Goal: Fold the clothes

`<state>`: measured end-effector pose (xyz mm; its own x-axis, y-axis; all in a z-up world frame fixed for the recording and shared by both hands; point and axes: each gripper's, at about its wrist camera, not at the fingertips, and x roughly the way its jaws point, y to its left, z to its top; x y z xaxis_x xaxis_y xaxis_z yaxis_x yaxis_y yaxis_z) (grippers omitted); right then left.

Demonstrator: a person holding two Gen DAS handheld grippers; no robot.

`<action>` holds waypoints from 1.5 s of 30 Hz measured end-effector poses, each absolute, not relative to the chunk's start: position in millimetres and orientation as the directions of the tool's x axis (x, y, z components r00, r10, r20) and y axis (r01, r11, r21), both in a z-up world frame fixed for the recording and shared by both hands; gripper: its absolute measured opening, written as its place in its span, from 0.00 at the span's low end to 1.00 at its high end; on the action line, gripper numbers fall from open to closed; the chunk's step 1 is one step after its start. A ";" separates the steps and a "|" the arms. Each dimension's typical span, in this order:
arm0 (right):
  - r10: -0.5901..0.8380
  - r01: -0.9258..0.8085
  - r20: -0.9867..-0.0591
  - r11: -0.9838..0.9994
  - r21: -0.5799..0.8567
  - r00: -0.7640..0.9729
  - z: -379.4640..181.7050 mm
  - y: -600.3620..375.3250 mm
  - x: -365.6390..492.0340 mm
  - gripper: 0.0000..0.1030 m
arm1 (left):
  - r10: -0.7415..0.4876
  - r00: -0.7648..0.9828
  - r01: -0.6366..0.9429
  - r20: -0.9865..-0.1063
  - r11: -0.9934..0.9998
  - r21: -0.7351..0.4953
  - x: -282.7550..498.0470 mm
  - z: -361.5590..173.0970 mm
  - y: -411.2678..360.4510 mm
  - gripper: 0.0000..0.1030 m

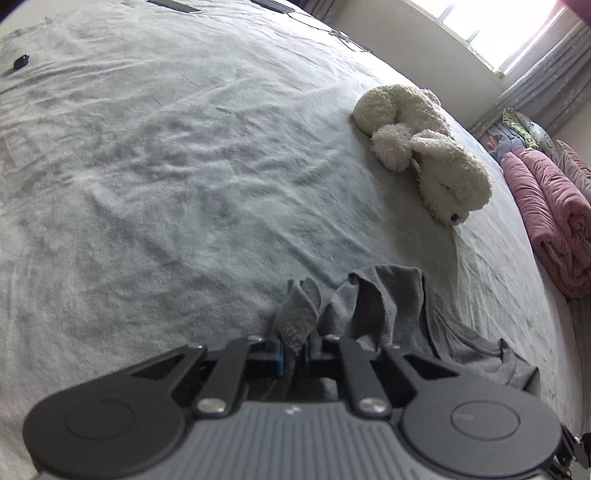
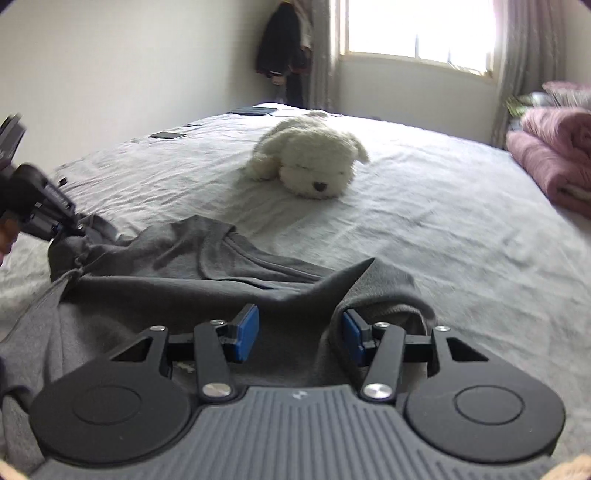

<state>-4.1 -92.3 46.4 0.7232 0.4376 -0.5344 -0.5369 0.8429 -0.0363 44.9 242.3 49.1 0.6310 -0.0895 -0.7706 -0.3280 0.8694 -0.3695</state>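
Across both wrist views lies one wide bed [image 1: 184,147] with a pale, wrinkled cover, and on it one grey garment [image 2: 177,266], one white plush dog [image 2: 310,162] and, at the far edge, two dark flat objects [image 2: 168,135] too small to identify. One folded pink blanket [image 1: 554,214] sits at the right edge of the left wrist view, with one bright window [image 2: 417,33] above it at upper right. Two grippers are counted. At lower centre of the left wrist view, the left gripper [image 1: 293,356] is pitched steeply down toward the bed, and its blue pads are drawn close together, clamping a bunched fold of the grey garment that rises between them; the rest of the cloth trails off to the lower right of that frame. Seen from the right wrist view, this same gripper appears at the left edge, gripping the garment's far corner, with part of a hand visible behind it. At lower centre of the right wrist view, the right gripper [image 2: 301,332] points less steeply downward over the garment; its jaws stand about half apart, with grey cloth spread beneath and between them. A fold drapes over the right-hand pad [image 2: 351,332] and touches it, while the left-hand pad stands clear, so nothing is pinched. The plush dog lies well beyond the garment, toward the frame's upper centre.
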 end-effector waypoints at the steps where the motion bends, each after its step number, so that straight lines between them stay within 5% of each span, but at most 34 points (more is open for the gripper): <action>1: 0.464 -0.584 -0.526 0.808 -0.080 0.713 46.7 -81.1 -15.9 0.52 | -0.072 0.640 -0.336 -0.765 0.869 -0.363 43.1 51.9 245.9 0.08; 7: 0.541 -0.754 -0.536 0.553 -0.354 0.648 39.2 -35.0 -79.5 0.52 | -0.022 0.641 -0.423 -0.767 0.824 -0.377 36.2 54.6 272.8 0.07; 10: 0.587 -0.785 -0.523 0.508 -0.355 0.617 48.3 -39.9 -86.9 0.56 | -0.036 0.638 -0.408 -0.769 0.831 -0.378 35.9 53.2 273.7 0.07; 15: 0.529 -0.617 -0.501 0.787 -0.012 0.685 73.7 -103.6 -12.4 0.61 | -0.051 0.643 -0.419 -0.764 0.812 -0.407 33.0 53.1 282.4 0.07; 19: 0.405 -0.249 -0.546 0.907 0.339 0.733 58.3 -190.3 46.8 0.61 | -0.042 0.663 -0.437 -0.748 0.789 -0.431 30.3 57.1 290.0 0.07; 25: 0.298 0.022 -0.630 0.894 0.448 0.717 14.9 -241.6 69.9 0.61 | -0.042 0.700 -0.438 -0.713 0.763 -0.475 31.2 63.9 297.3 0.07; 32: 0.339 -0.087 -0.614 0.912 0.402 0.713 8.5 -218.6 73.8 0.61 | -0.038 0.698 -0.503 -0.715 0.685 -0.528 36.7 58.8 312.3 0.11; 35: 0.401 -0.120 -0.594 0.883 0.454 0.698 6.3 -209.6 80.4 0.61 | -0.046 0.693 -0.479 -0.719 0.716 -0.507 43.0 58.3 303.1 0.32; 38: 0.462 -0.214 -0.566 0.867 0.451 0.682 15.6 -185.4 73.0 0.61 | -0.047 0.669 -0.463 -0.742 0.755 -0.465 51.0 55.7 290.9 0.36; 45: 0.534 -0.552 -0.513 0.823 0.133 0.673 44.7 -93.1 13.9 0.61 | -0.034 0.634 -0.455 -0.773 0.791 -0.409 58.5 49.7 277.0 0.36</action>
